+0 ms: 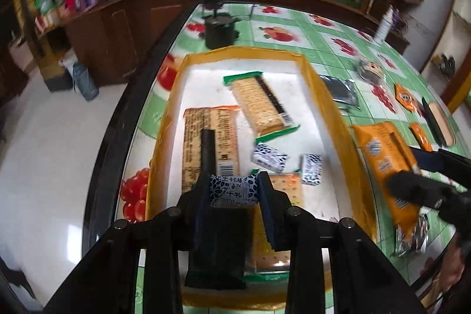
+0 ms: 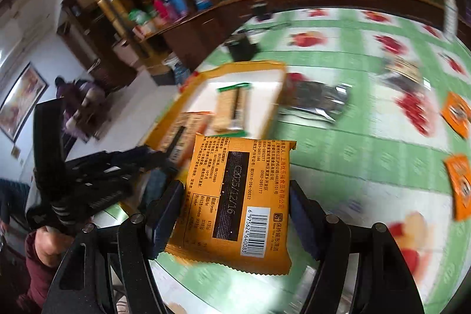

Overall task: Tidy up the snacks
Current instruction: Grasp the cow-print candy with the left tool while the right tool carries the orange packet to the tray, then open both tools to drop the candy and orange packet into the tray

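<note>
Bright, even daylight fills both views. The white floor [image 1: 44, 155] shines with soft glare, as does the pale tray [image 1: 306, 114] bottom. Fisheye bending curves the table [image 1: 329, 37] edges, and dark corners vignette each frame. Motion blur smears the right wrist view's far table [image 2: 353, 114] and cabinet [image 2: 123, 28].

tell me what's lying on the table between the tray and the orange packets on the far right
A dark silvery foil pouch lies between the tray and the orange packets, on the tablecloth; clearest in the right wrist view.
</note>
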A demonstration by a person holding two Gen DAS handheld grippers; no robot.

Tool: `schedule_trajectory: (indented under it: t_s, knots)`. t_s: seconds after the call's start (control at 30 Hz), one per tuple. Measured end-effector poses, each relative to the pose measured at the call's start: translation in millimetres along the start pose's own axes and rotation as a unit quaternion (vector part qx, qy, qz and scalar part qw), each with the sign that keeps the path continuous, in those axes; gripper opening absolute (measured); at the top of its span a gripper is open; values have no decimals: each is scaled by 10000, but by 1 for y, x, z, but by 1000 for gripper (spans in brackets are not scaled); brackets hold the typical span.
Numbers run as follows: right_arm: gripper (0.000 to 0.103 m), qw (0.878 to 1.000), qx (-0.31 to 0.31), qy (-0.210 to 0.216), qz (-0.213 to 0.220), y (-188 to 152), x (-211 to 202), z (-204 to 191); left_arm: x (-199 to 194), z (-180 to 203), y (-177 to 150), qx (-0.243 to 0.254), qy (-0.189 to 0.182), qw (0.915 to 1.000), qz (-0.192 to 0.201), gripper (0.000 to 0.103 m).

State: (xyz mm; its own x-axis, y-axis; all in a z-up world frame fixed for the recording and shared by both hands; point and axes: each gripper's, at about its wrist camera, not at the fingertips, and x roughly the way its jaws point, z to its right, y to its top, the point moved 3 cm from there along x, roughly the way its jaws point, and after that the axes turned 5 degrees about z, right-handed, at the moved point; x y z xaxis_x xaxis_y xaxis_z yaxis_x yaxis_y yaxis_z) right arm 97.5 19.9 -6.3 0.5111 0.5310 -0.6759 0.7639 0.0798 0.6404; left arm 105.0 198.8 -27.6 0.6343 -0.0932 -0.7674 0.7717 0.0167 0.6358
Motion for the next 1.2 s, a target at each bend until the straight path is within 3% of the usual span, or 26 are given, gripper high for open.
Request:
schedule_trajectory:
  t_s: [0.13,0.23,0.33,0.43,0.53,0.73,0.83,1.0,1.2]
  knots:
    - [75,9996,-246,-94,-93,13,31,-22,4,-12,3,-272,44,9996,53,36]
    - [75,9991,-334,-232,-147,22,53,-30,4,-22,8,-472,64,9988,101,66]
    - [75,9981,-408,-439,-161,31,74,-31,-4,-34,10,-705,160,9971,220,69]
    - [76,9979,-331,-541,-128,39,85,-26,-14,-44,9,-962,-115,9948,303,75]
    - [76,9982,-296,-529,3,46,88,-24,-27,-47,7,-997,-57,9939,476,75]
    - [76,9971,-284,-573,419,62,48,-11,-55,-41,5,-1028,-58,9916,778,77]
    - [76,9948,-282,-769,601,61,11,11,-72,-28,3,-961,-129,9904,981,85]
    - [76,9915,133,-1175,550,30,-46,72,-80,3,-2,-796,-351,9911,1008,87]
    - [76,9908,603,-1204,166,-32,-76,116,-72,54,-20,-467,-670,9938,756,87]
